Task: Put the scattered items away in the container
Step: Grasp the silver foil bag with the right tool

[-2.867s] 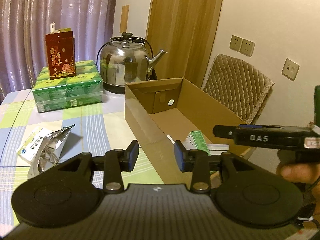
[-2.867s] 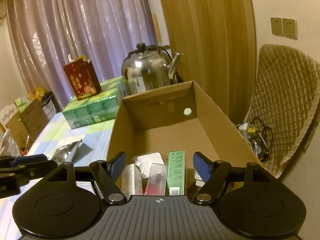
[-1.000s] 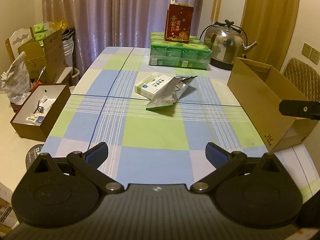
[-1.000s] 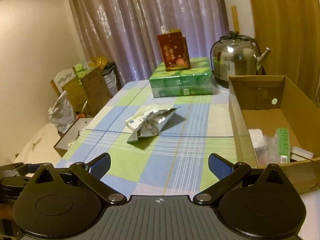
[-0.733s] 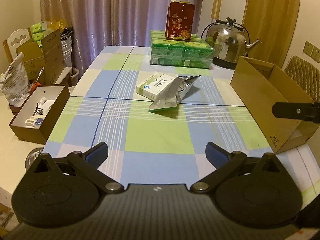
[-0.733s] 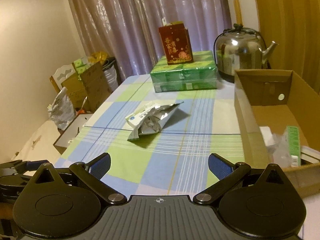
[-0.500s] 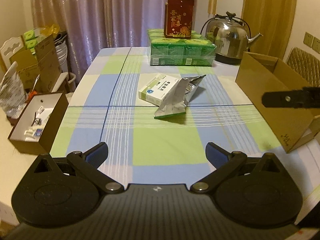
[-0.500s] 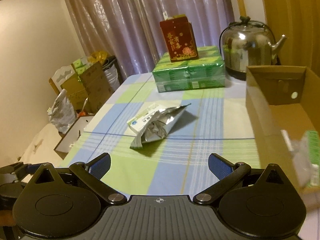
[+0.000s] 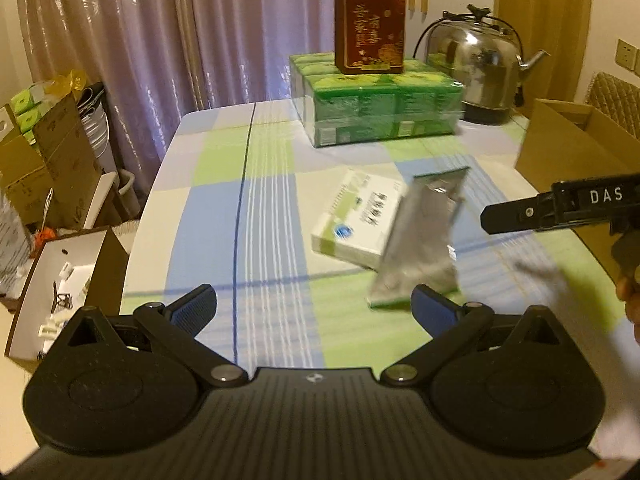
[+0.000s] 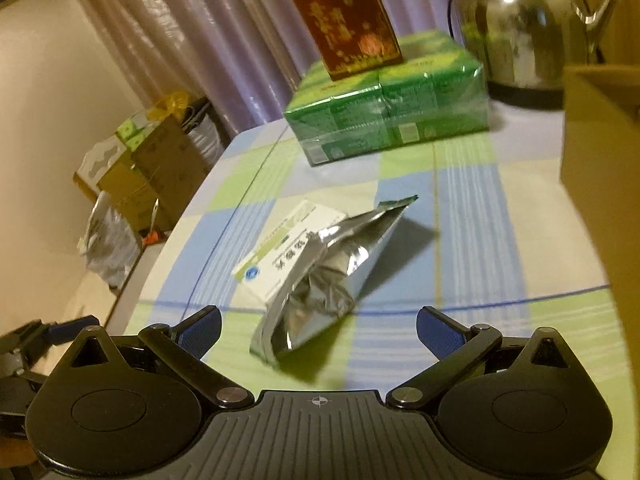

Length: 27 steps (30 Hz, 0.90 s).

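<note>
While the crumpled silver foil pouch leans on a white medicine box mid-frame, the right gripper hovers low, fingers spread wide.

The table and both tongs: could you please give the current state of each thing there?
Left tongs: open, empty.
Right tongs: open, empty.
Foil pouch: crumpled, lying partly on the medicine box.
Medicine box: closed, flat on the table.
Cardboard box: open-topped.
Red carton: upright on the green packs.
</note>
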{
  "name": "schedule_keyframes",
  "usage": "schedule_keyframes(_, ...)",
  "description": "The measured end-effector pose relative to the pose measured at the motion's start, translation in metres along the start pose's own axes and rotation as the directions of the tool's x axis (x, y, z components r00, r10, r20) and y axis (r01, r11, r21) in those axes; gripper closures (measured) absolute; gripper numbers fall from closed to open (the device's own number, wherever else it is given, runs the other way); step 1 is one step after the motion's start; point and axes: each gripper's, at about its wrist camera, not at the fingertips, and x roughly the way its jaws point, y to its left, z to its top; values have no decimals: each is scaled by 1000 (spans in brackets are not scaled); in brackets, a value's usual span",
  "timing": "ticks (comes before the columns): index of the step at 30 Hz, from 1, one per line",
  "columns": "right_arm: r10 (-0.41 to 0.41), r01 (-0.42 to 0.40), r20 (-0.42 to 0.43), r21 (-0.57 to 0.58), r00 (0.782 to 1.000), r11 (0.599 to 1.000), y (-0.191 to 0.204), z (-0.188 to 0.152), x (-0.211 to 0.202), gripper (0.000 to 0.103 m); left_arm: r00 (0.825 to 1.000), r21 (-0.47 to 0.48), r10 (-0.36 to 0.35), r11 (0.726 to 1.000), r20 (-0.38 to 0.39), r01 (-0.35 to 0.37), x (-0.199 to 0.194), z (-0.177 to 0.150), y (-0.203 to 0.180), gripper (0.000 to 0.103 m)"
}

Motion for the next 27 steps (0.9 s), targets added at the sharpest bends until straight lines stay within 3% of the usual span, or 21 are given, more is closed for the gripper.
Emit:
schedule_keyframes(5,-4,6,-18,110,1000,994,-11,13,35,2,1000,15,-6,1000,2,6,28,12,8,1)
schedule_keyframes(16,-55,59,-35,158,998,986,-20,14,76,3,999,9,-30,1000,-16,30,61,13,20,1)
schedule_keyframes(19,-58,60,-21,128,998,990,-19,13,78,16,999,12,-32,999,-20,32,64,13,21,1)
schedule_keyframes(21,-40,43,-26,135,999,990,-21,14,78,37,999,11,-36,999,-20,36,66,13,20,1)
schedule_keyframes(23,-10,16,-45,135,999,991,-24,16,78,47,999,15,-41,999,-21,41,69,15,18,1)
schedule_keyframes(27,-37,40,-66,45,997,998,-23,21,68,54,998,59,-67,996,-14,67,75,23,7,1)
